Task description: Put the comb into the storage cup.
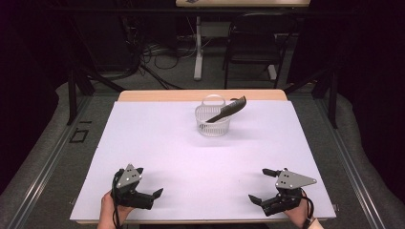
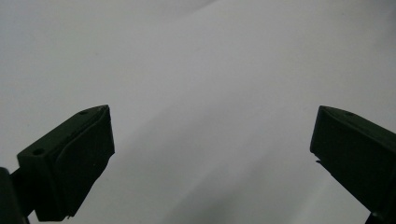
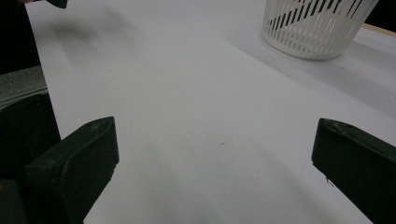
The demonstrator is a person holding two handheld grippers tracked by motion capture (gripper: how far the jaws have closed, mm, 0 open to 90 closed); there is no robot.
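Well ahead of both wide-open grippers, a black comb (image 1: 228, 110) leans in a white basket (image 1: 213, 125), its long axis rising rightward, with the right gripper (image 1: 263, 185) seemingly marginally nearer than the left gripper (image 1: 148, 182).

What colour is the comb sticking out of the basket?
Black; the comb leans in the white slatted basket, clearest in the high view.

White slatted plastic basket (image 1: 213, 121), upper centre of the frame: vertical slit pattern. Black plastic comb (image 1: 227, 110) rests in it. Table sheet (image 1: 191, 162): plain white; both grippers' jaws: black, with grey plates.
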